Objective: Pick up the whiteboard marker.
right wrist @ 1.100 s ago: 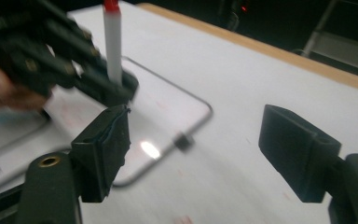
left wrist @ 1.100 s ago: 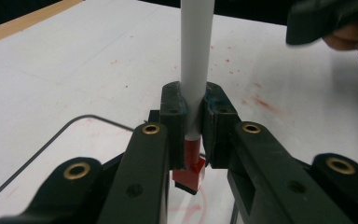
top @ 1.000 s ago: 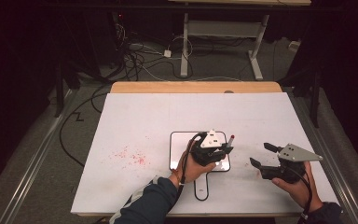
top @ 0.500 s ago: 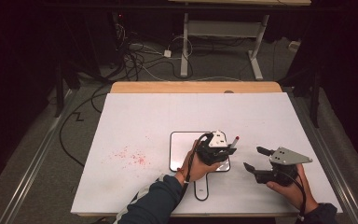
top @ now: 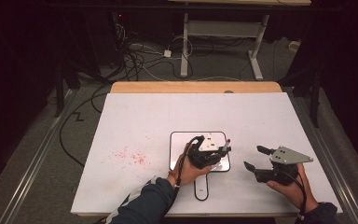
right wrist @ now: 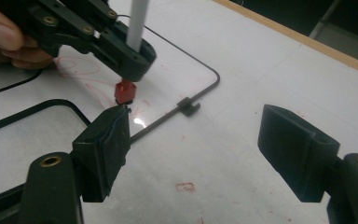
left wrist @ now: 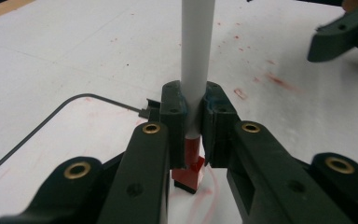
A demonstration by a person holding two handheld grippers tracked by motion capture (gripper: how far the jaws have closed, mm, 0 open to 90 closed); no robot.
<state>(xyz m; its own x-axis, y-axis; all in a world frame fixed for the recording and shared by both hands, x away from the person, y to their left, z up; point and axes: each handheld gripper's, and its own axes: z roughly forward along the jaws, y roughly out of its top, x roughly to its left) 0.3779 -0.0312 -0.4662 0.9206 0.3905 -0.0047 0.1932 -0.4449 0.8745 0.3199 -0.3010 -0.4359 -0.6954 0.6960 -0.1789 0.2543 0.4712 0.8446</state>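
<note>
Left hand-held gripper (left wrist: 193,135) clamped on white marker (left wrist: 196,56), red tip down on whiteboard (top: 179,140). Right hand-held gripper (right wrist: 205,154) spread apart, empty, just beside.

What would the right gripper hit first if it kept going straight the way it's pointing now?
Most likely the red tip of the marker held in the left gripper, just above the small whiteboard. The right gripper is open and aimed that way, though depth is hard to judge.

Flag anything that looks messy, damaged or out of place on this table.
Red marker specks are scattered on the white table left of the small whiteboard, off the board; more red smudges mark the tabletop elsewhere.
</note>
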